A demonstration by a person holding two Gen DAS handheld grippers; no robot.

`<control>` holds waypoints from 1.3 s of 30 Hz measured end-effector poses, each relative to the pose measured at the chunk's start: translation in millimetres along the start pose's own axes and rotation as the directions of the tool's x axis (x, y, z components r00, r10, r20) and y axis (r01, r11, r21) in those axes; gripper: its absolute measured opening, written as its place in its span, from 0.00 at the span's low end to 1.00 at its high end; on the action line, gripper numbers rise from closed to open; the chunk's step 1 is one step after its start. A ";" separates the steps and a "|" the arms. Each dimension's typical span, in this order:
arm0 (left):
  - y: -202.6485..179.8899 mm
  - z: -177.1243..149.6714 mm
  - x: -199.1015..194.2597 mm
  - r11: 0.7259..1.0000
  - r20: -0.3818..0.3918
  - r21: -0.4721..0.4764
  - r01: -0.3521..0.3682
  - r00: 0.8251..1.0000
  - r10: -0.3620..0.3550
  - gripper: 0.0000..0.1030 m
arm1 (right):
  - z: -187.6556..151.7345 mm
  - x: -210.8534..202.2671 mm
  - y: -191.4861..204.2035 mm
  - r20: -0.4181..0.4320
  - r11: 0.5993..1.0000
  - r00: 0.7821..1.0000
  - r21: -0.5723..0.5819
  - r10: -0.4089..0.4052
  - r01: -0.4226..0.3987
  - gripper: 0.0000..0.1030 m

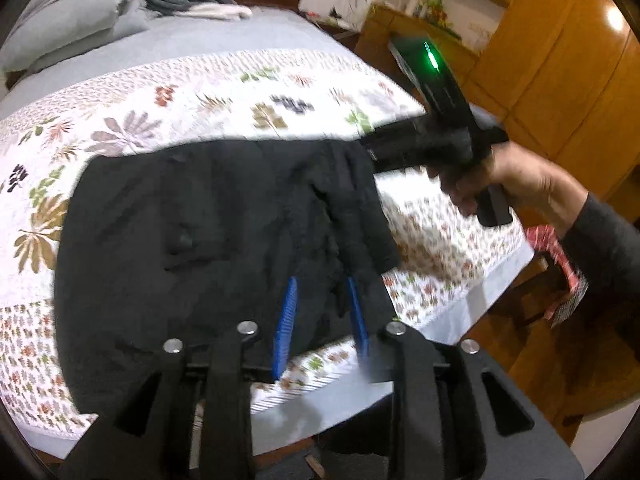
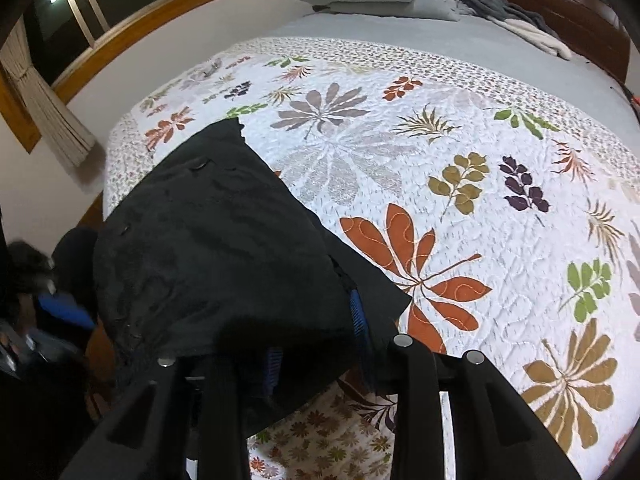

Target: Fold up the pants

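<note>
One pair of black pants (image 1: 208, 232) was lying bunched up at the near edge of the bed (image 1: 248, 36), on top of the white leaf-print quilt (image 2: 460, 208). A small button showed on the fabric in the right wrist view.

The left hand-held gripper (image 1: 320, 316) had its blue fingers (image 1: 286, 320) on either side of a ridge of the pants cloth, with a gap between them, so I honestly couldn't tell if it was actually pinching anything. The right hand-held gripper (image 2: 316, 332) was clamped on a fold of the pants, cloth draped right over its blue fingers (image 2: 357, 312).

Further out, grey pillows (image 1: 76, 12) and some crumpled grey and white clothes (image 2: 516, 20) sat at the head of the bed. A wooden wardrobe (image 1: 560, 60) stood off to the right, and a wood-framed window (image 2: 116, 0) with a curtain (image 2: 48, 108) on the left.
</note>
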State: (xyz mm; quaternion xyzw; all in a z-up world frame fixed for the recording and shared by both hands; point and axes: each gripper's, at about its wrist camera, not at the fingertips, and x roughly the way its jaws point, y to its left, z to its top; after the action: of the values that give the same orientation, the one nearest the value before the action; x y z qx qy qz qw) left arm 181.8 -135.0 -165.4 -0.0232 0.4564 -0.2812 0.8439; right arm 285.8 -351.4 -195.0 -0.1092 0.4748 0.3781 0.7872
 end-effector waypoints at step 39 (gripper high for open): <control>119.2 10.4 -6.5 0.961 0.042 -0.118 -0.251 0.965 0.257 0.75 | -111.1 3.8 -10.3 0.453 0.631 0.802 0.503 0.389 -0.590 0.88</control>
State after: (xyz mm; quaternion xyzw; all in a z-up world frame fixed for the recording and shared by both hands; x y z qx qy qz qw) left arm 241.2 -33.8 -189.7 -0.0195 0.4463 -0.1439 0.8830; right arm 220.1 -415.7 -258.4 0.3508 0.4572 0.4131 0.7052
